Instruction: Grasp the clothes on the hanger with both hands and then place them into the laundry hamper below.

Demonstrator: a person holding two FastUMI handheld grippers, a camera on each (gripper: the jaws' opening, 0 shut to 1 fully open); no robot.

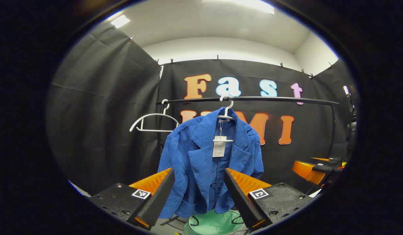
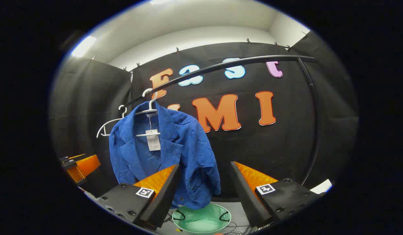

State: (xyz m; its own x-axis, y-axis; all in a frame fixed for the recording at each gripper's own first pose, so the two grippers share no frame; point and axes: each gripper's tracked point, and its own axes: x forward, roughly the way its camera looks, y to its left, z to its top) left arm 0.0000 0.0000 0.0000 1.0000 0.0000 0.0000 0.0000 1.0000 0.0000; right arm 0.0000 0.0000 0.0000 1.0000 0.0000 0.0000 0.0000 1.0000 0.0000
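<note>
Blue corduroy, front and centre: the jacket (image 1: 209, 163) hangs on a white hanger (image 1: 226, 114) hooked over the black rail (image 1: 279, 99), collar spread, a paper tag (image 1: 219, 147) dangling at the chest. Straight beneath its hem sits the mint-green laundry hamper (image 1: 217, 225), mouth up, black handles showing at the rim.

In the left gripper view, the left gripper (image 1: 198, 186) faces the jacket almost head-on, jaws spread wide with nothing between them but the garment farther off; no contact. Off to the right edge of this view, the right gripper (image 1: 314, 168) shows as orange and black, well apart from the jacket.

Over to the right gripper view, and the angle shifts: the jacket (image 2: 162, 156) sits left of centre, and the right gripper (image 2: 204, 187) points past the jacket's right side toward the black cloth wall. Jaws wide here too, gripping nothing. The left finger overlaps the jacket's lower hem in the picture, though whether it touches I cannot tell. This view brings in the rail's far end, where it curves down into an upright post (image 2: 314, 124), and the left gripper (image 2: 80, 168) at the left edge, low beside the jacket.

A second white hanger (image 1: 154, 122), bare, hangs on the rail just left of the jacket. The hamper (image 2: 201, 218) lies between the right gripper's fingers at the bottom of its view.
</note>
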